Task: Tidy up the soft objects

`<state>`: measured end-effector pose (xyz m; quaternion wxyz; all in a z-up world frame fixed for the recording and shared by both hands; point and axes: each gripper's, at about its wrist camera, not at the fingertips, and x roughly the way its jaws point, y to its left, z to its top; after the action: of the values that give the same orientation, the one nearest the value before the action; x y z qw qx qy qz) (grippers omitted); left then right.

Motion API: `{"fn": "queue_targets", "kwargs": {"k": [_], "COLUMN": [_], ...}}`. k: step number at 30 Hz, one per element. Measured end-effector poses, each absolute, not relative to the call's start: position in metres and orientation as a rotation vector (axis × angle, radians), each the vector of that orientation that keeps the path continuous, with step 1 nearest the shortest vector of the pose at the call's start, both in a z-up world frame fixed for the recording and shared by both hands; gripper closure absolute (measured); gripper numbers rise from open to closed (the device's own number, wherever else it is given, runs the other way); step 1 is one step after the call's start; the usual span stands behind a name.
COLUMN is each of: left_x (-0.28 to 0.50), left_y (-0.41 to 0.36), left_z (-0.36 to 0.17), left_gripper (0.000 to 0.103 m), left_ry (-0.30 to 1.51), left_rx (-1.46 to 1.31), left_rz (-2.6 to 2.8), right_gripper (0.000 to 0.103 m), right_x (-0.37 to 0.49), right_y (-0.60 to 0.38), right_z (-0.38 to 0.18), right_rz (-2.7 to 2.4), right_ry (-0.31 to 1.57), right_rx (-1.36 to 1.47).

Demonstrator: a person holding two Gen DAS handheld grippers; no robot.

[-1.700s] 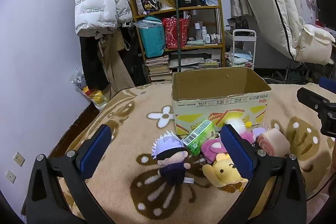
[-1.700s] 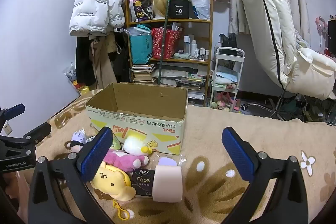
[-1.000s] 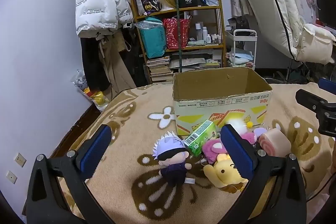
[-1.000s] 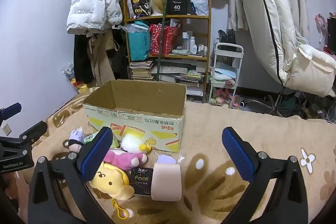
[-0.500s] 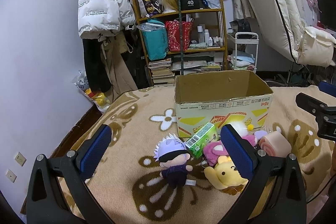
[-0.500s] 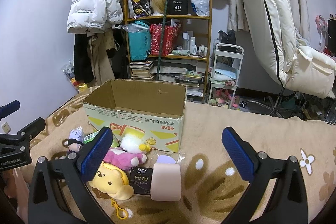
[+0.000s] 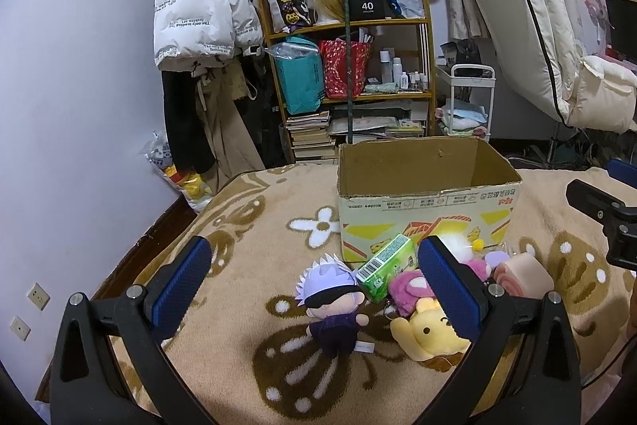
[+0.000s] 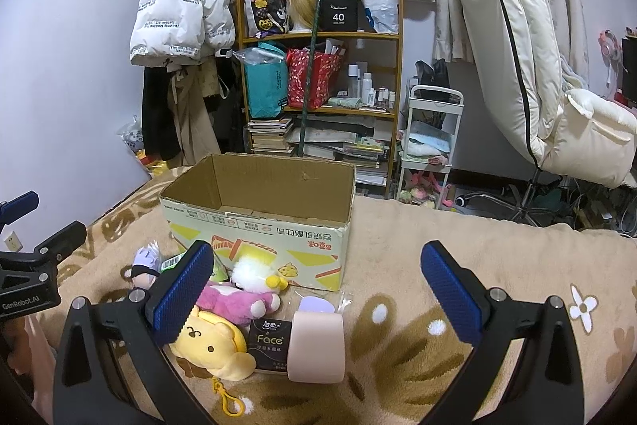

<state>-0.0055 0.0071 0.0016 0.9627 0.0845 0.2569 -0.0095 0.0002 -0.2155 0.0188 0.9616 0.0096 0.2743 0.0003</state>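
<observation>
An open cardboard box point(image 7: 426, 202) point(image 8: 258, 226) stands on a beige patterned blanket point(image 7: 247, 226). In front of it lie soft things: a white-haired doll point(image 7: 332, 301) point(image 8: 145, 265), a green tissue pack point(image 7: 384, 265), a pink plush point(image 7: 410, 291) point(image 8: 235, 299), a yellow plush point(image 7: 428, 335) point(image 8: 211, 343), a pink roll point(image 7: 523, 273) point(image 8: 316, 345) and a black Face pack point(image 8: 270, 343). My left gripper point(image 7: 314, 285) is open above the doll. My right gripper point(image 8: 316, 285) is open above the roll. Both are empty.
A wooden shelf point(image 8: 318, 86) with bags, books and bottles stands behind the bed. A white puffer jacket point(image 7: 203, 18) hangs at the left. A cream recliner point(image 8: 537, 66) and a white cart point(image 8: 432, 134) stand at the right. The blanket edge drops off at the left.
Both grippers have drifted slightly, so the box and toys shift a little in view. Both stay open and nothing on the blanket has moved.
</observation>
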Motion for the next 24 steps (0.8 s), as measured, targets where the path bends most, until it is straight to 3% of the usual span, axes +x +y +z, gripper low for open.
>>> {"fn": "queue_targets", "kwargs": {"k": [24], "left_x": [-0.0033], "left_y": [0.0105], "left_z": [0.0004], "left_gripper": [0.001], "left_ry": [0.522], "left_rx": [0.170], "left_rz": [-0.018], "right_gripper": [0.000], "right_x": [0.0001], "right_y": [-0.2154], "right_z": [0.0187], "right_rz": [-0.004], "right_ry": [0.557], "right_rx": [0.020]}}
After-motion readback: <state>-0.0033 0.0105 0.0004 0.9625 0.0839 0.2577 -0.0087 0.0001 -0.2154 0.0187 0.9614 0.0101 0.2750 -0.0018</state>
